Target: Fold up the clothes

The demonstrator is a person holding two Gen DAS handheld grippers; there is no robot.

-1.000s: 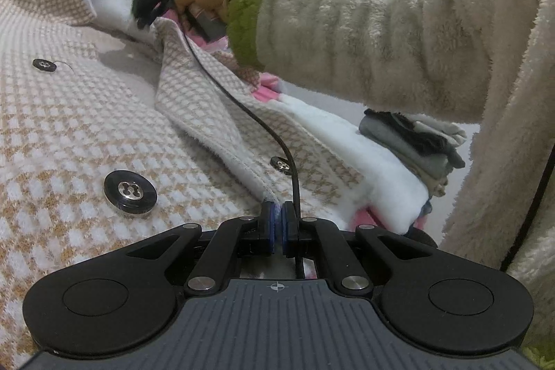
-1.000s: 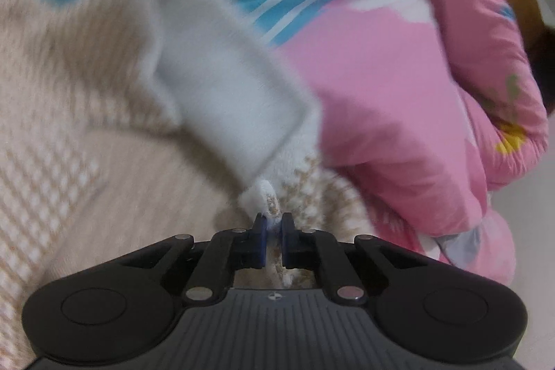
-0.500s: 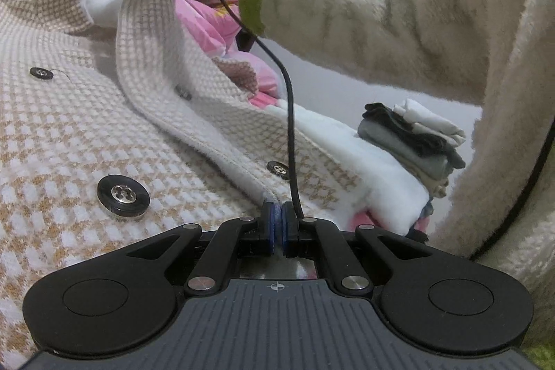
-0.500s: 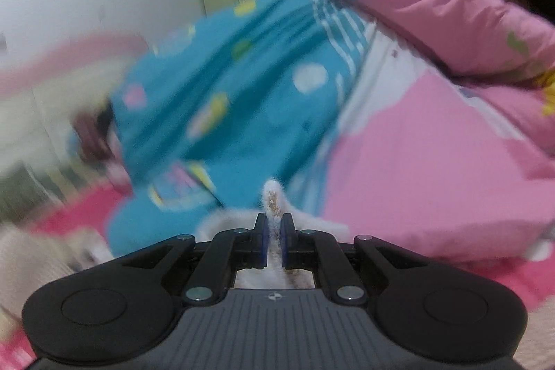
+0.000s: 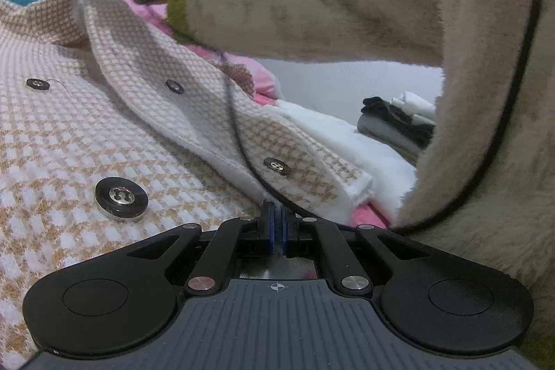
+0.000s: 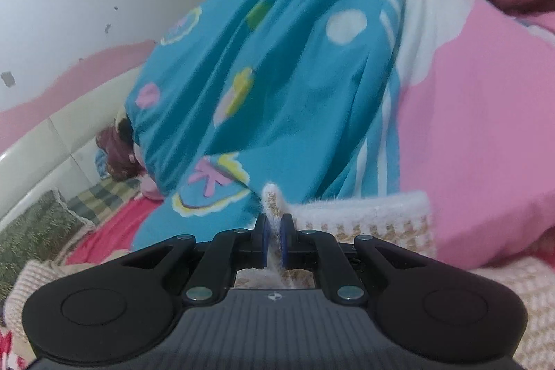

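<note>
A blue patterned quilt [image 6: 277, 75] and a pink quilt [image 6: 485, 134] are piled behind the work area, and a padded headboard [image 6: 52, 141] is seen against the wall in the right wrist view. In the left wrist view, much of the right side is blocked by a fluffy cream sleeve [image 5: 312, 6] with a green cuff, and a black cable [image 5: 239, 134] is draped across the garment. A small stack of folded clothes [image 5: 395, 123] is seen well apart, beyond the bed edge. One houndstooth coat [image 5: 69, 144] is spread on the bed; four dark buttons are counted on it, the nearest button [image 5: 121, 196] lying just left of the left gripper [image 5: 276, 224]. The left gripper's fingers are pressed together on the coat's front edge near the hem. By the right gripper [image 6: 272, 231], a fuzzy corner of the coat is pinched between the blue pads [image 6: 264, 238], with the tip of the fabric standing up past them.
</note>
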